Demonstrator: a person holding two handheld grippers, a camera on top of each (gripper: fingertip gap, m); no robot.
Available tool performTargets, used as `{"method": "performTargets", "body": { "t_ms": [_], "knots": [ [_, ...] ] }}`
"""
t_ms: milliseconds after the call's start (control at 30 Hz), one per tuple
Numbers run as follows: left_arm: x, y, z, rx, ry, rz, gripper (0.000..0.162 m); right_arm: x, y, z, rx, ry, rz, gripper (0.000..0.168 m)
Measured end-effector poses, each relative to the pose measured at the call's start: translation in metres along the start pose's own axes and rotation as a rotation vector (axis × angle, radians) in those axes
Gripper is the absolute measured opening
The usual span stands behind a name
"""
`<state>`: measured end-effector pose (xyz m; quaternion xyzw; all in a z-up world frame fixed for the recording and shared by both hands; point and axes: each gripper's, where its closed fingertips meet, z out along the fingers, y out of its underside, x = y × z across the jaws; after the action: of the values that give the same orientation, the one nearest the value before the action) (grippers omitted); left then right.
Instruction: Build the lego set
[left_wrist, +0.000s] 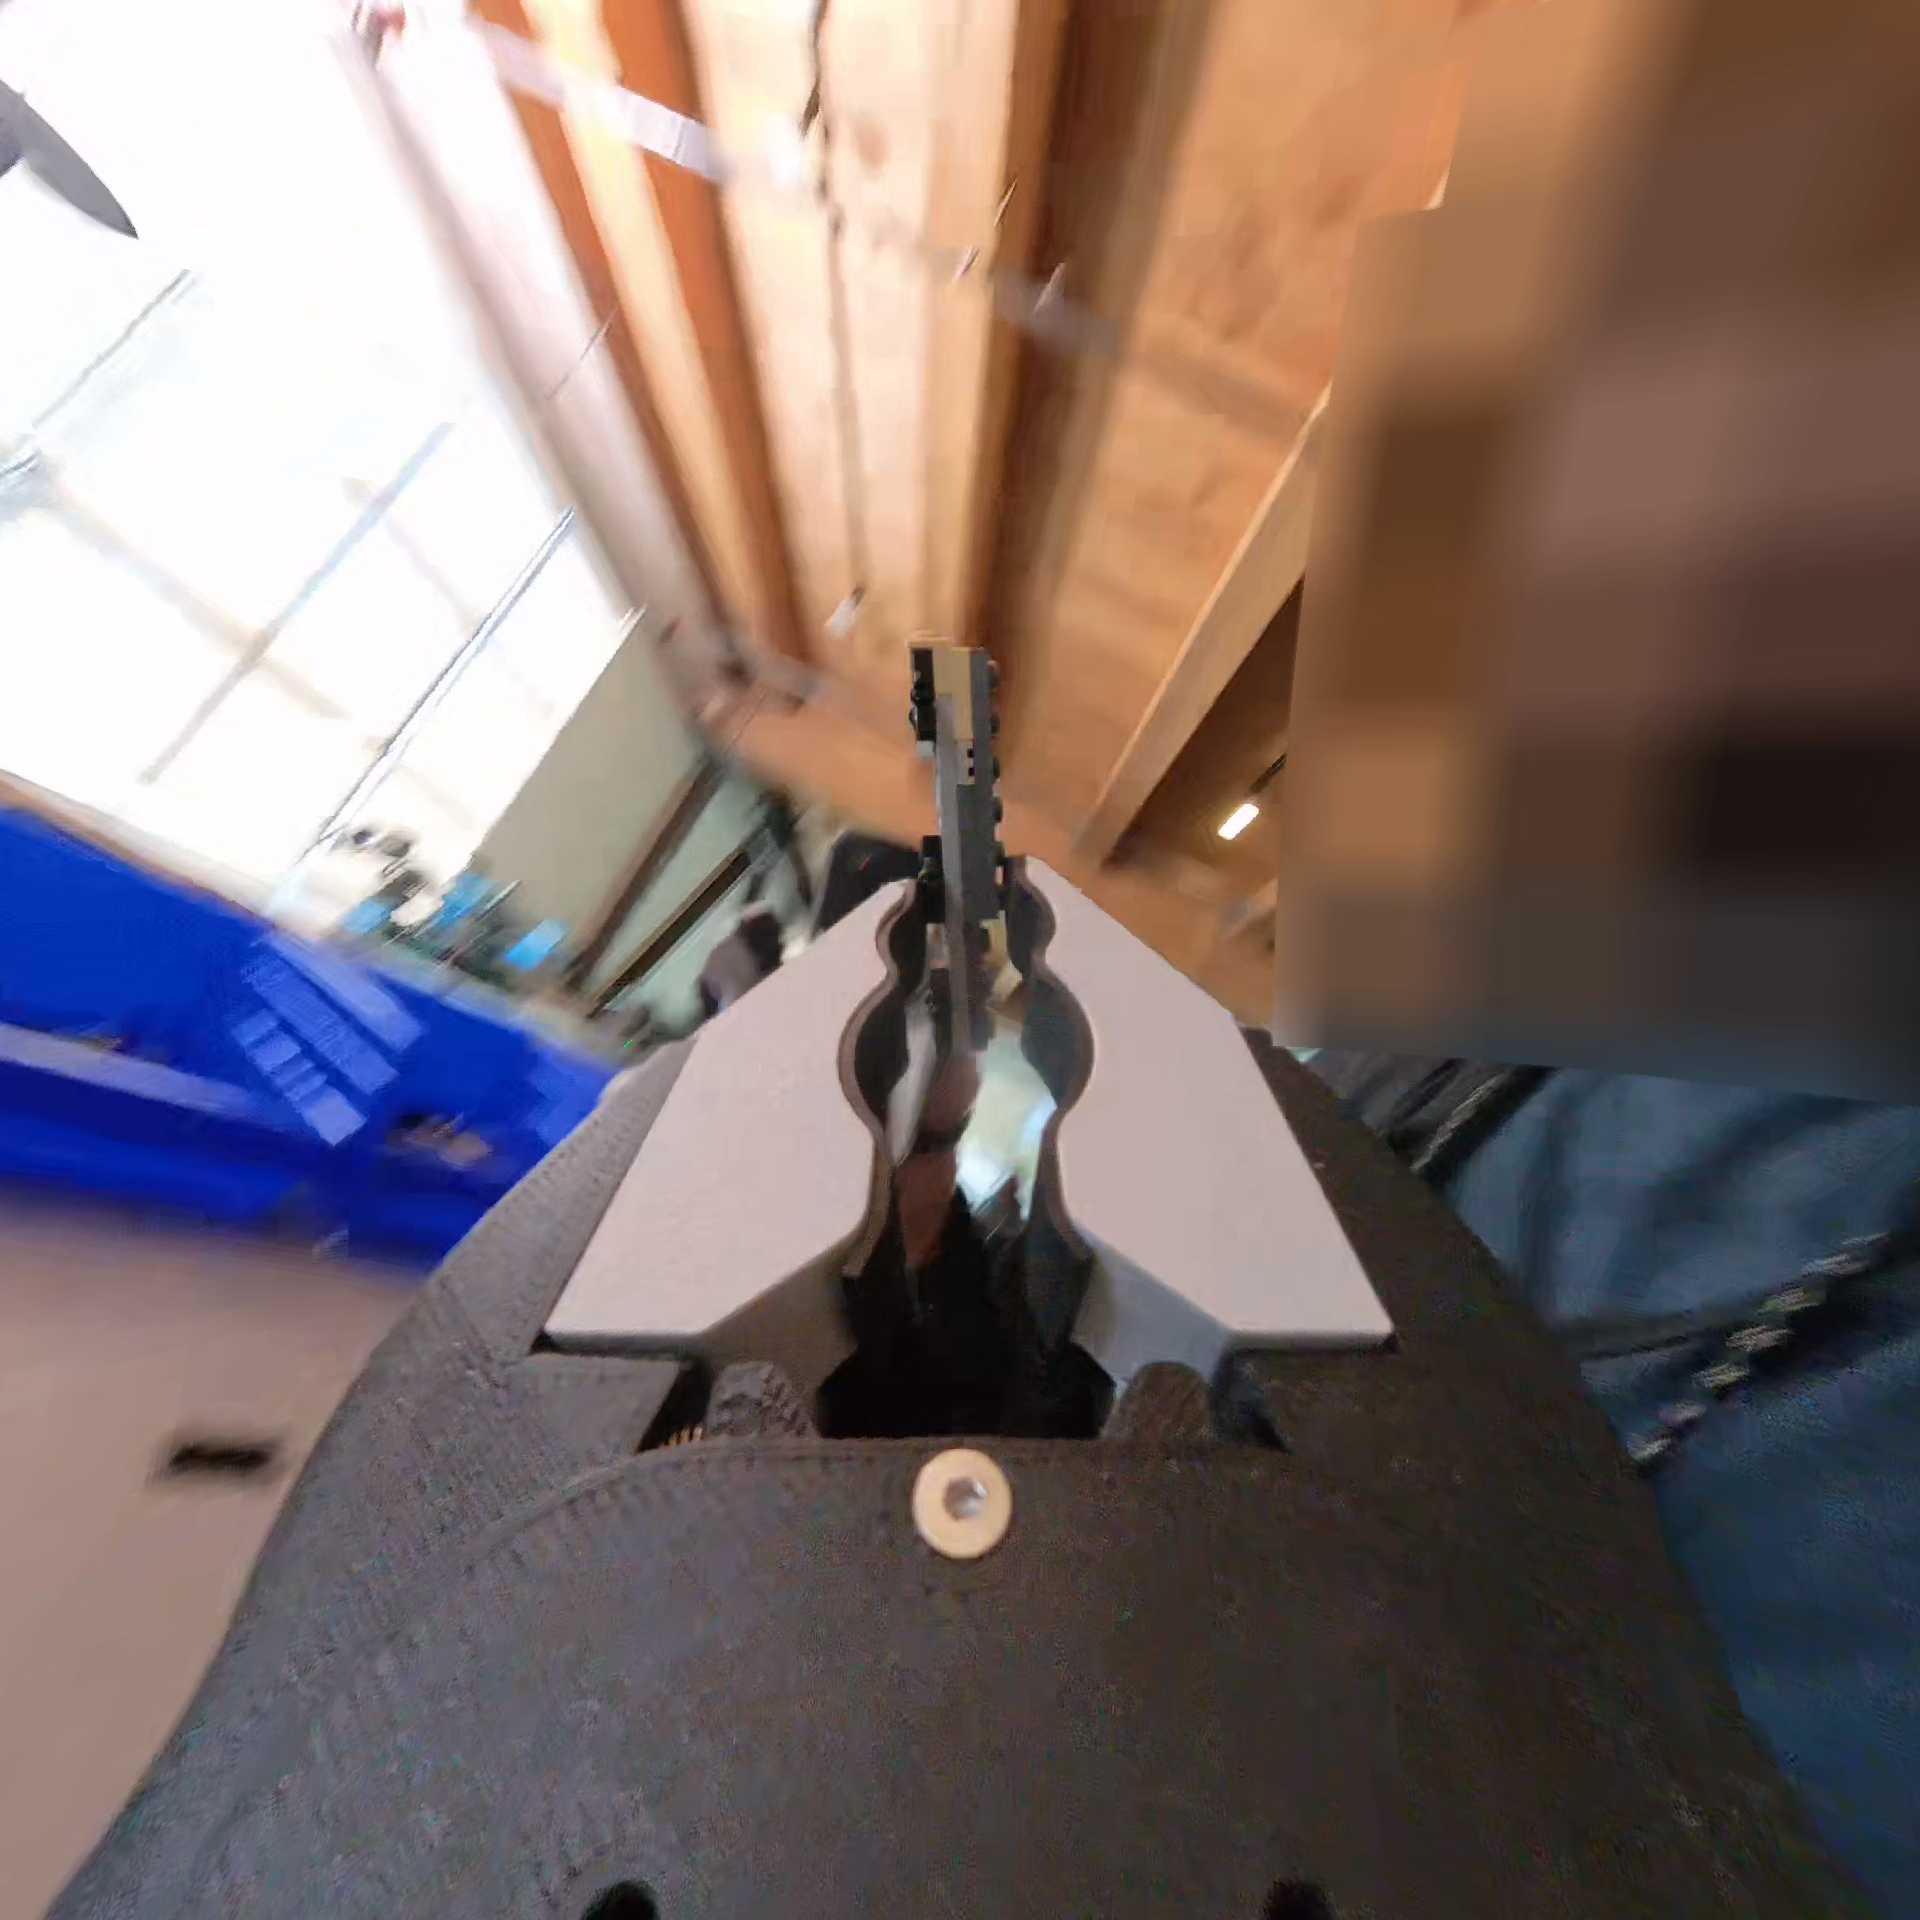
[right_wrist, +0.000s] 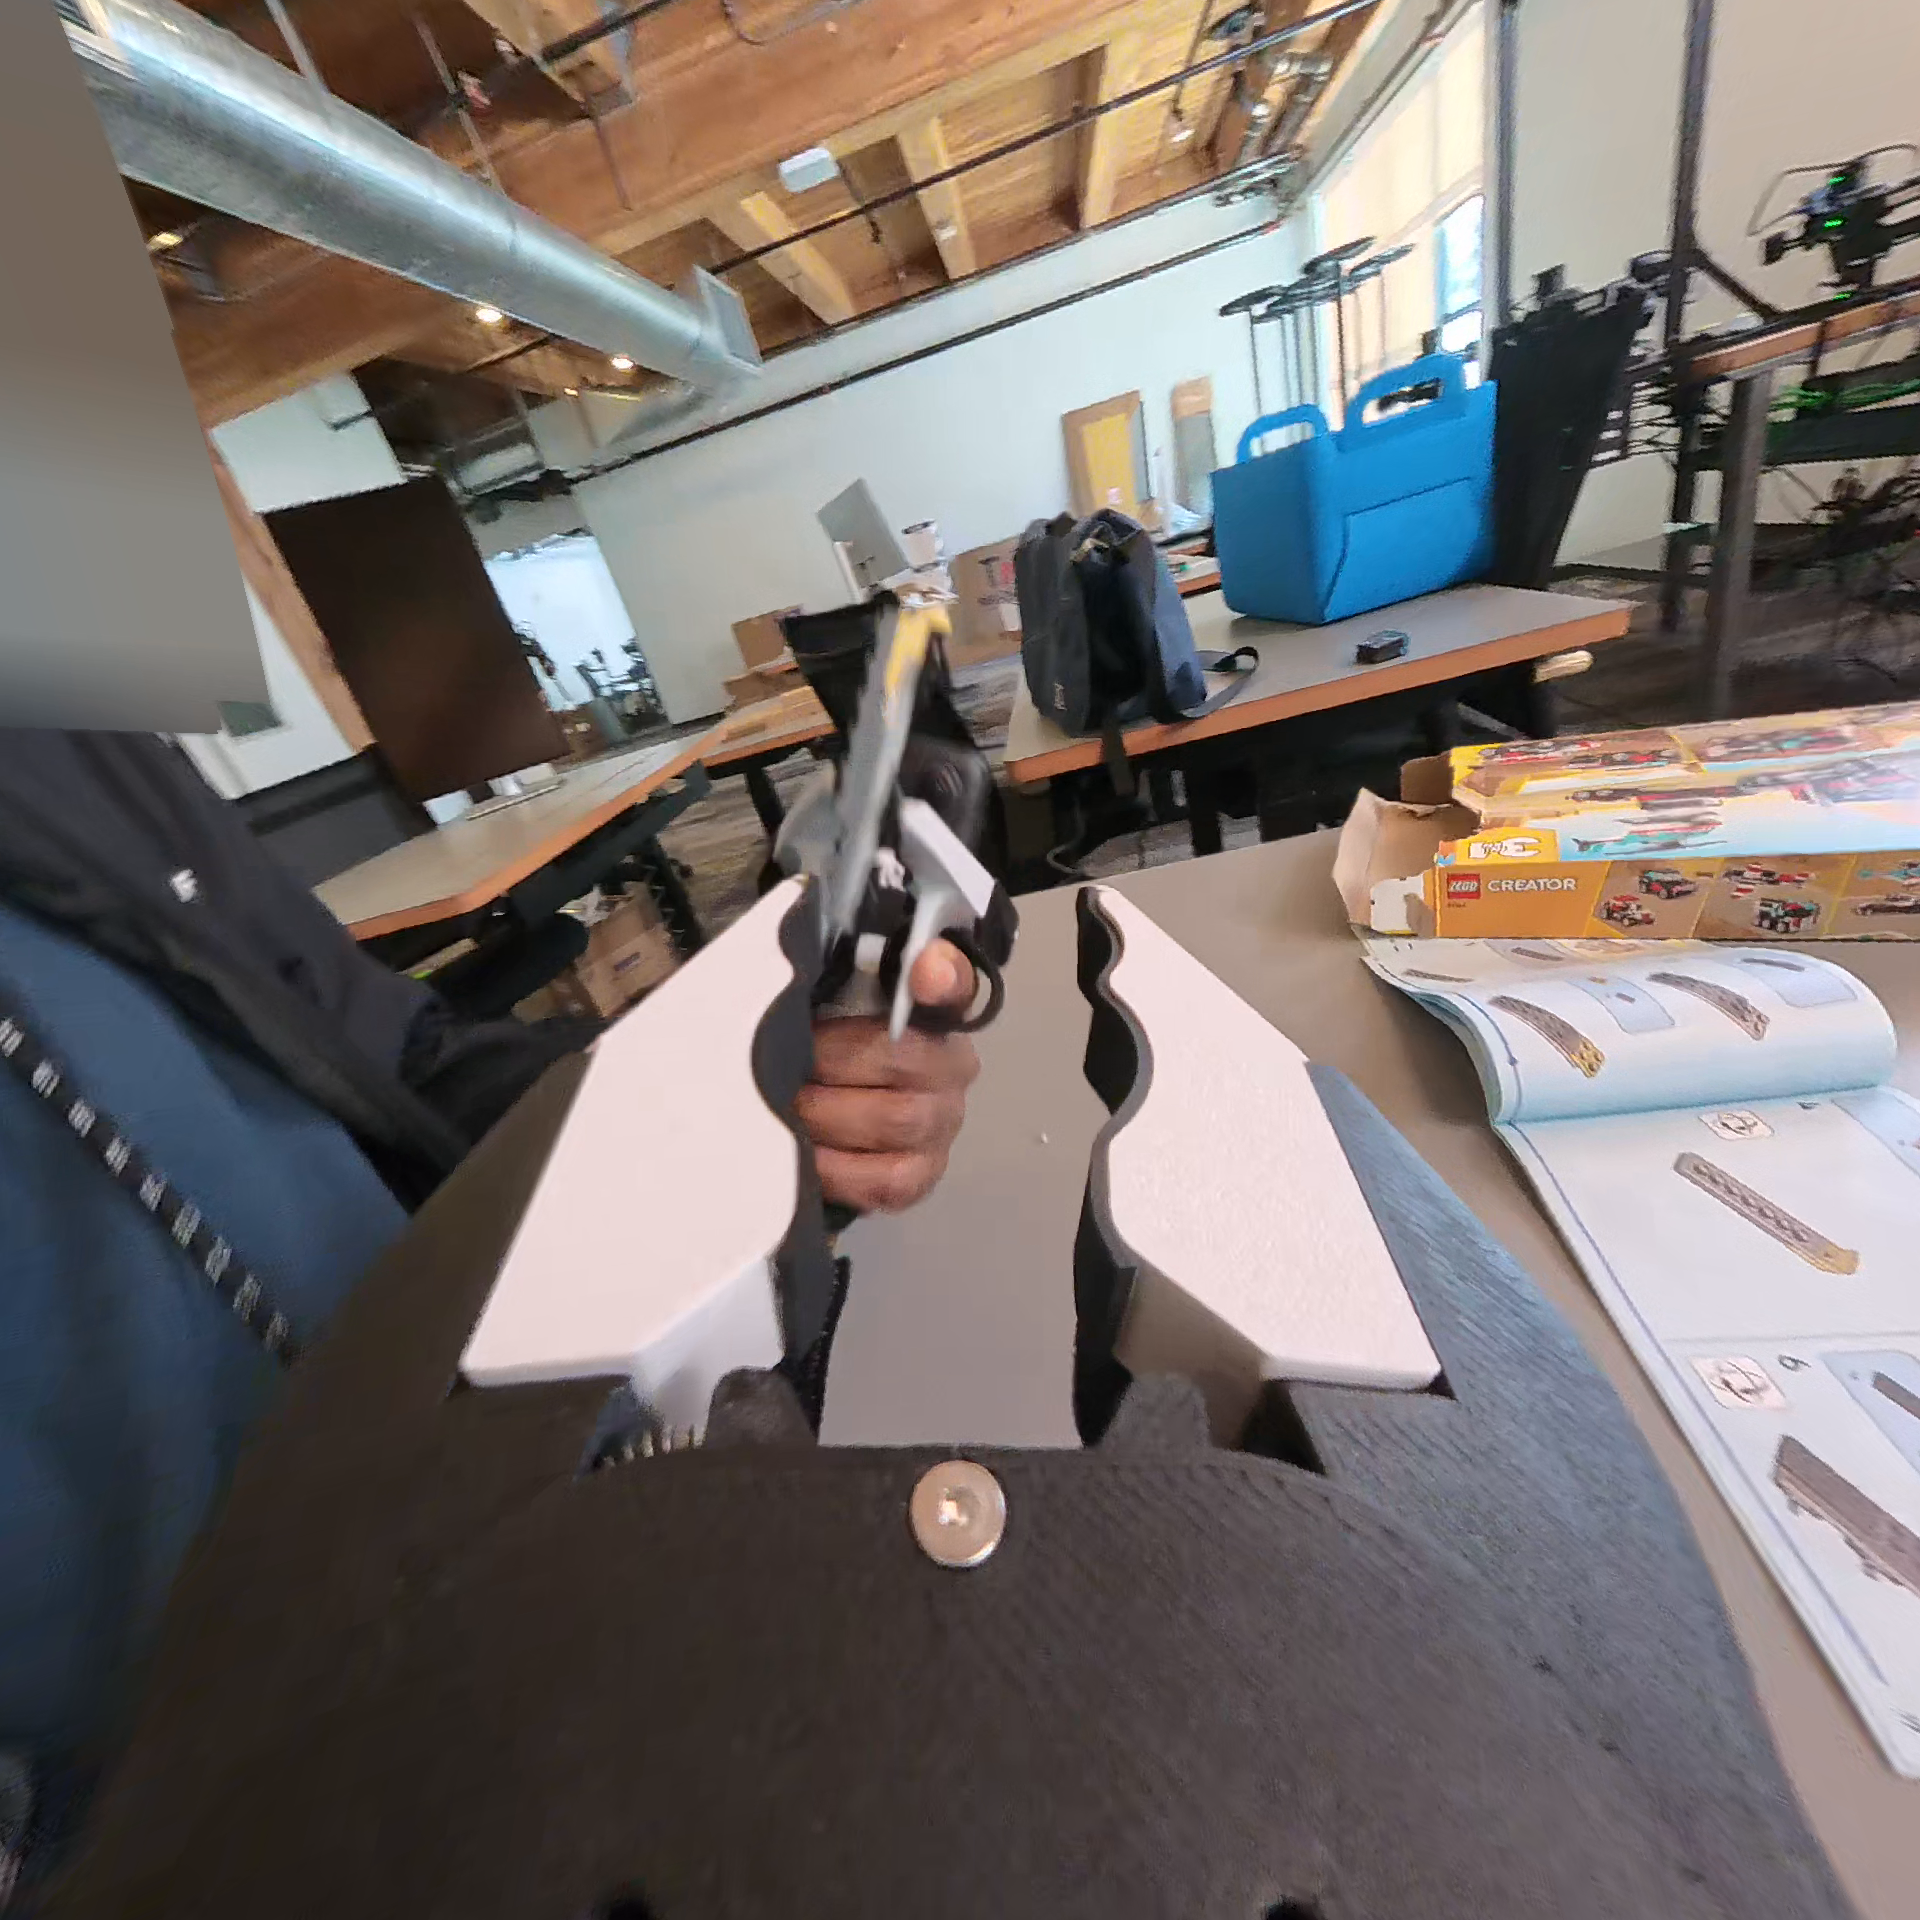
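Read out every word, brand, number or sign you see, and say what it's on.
I won't repeat writing; here is what bears it.
Yellow box: printed brand and title.
Open instruction booklet: small marks, too small to read.
Dark jacket: one white mark.
Grey lego assembly: none.

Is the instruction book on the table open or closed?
Open. The instruction booklet lies spread on the table, pages facing up with pictures of pieces showing, beside the torn-open box.
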<state>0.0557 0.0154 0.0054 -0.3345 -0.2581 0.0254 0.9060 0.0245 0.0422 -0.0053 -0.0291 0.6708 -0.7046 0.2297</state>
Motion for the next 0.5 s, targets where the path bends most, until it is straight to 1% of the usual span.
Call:
{"method": "performTargets", "body": {
  "t_ms": [67,100,233,333,500],
  "knots": [
    [0.015,-0.017,-0.003,0.165,0.132,-0.091,0.014,-0.011,-0.003,0.009,-0.006,0.017,-0.014,0.046],
    [0.018,-0.020,-0.004,0.206,0.170,-0.121,0.014,-0.017,-0.006,0.013,-0.003,0.029,-0.022,0.044],
    [0.032,-0.007,0.008,0.192,0.255,-0.129,0.013,-0.039,-0.015,0.023,0.015,0.048,-0.046,0.034],
    [0.042,-0.002,0.017,0.201,0.312,-0.134,0.013,-0.051,-0.018,0.026,0.021,0.062,-0.070,0.031],
    [0.042,0.003,0.020,0.235,0.319,-0.121,0.013,-0.062,-0.022,0.027,0.025,0.087,-0.116,0.029]
  ]
}}
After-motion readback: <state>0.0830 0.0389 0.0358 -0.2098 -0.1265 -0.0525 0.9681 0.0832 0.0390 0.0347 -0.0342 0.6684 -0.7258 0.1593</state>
